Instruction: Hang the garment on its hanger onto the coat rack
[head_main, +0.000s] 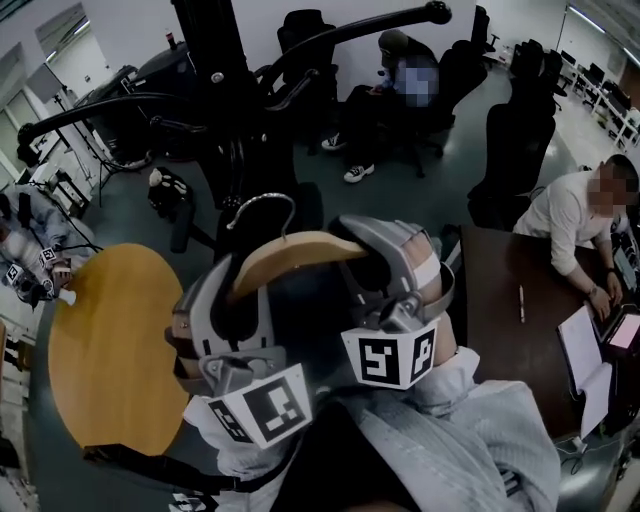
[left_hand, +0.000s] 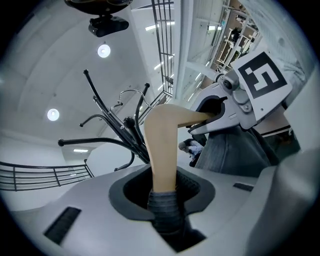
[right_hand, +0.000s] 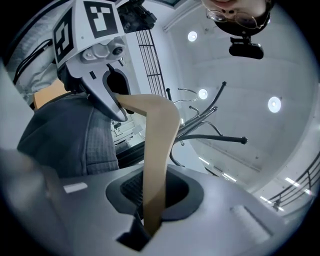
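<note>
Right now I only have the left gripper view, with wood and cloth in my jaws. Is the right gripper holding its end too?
Observer: Yes. In the right gripper view the right gripper is shut on bare wood of the hanger. The garment hangs beside it, not between its jaws.
Operator: What lies on my left side, lower down?
Observer: In the head view a round wooden table sits below and to the left of the left gripper.
</note>
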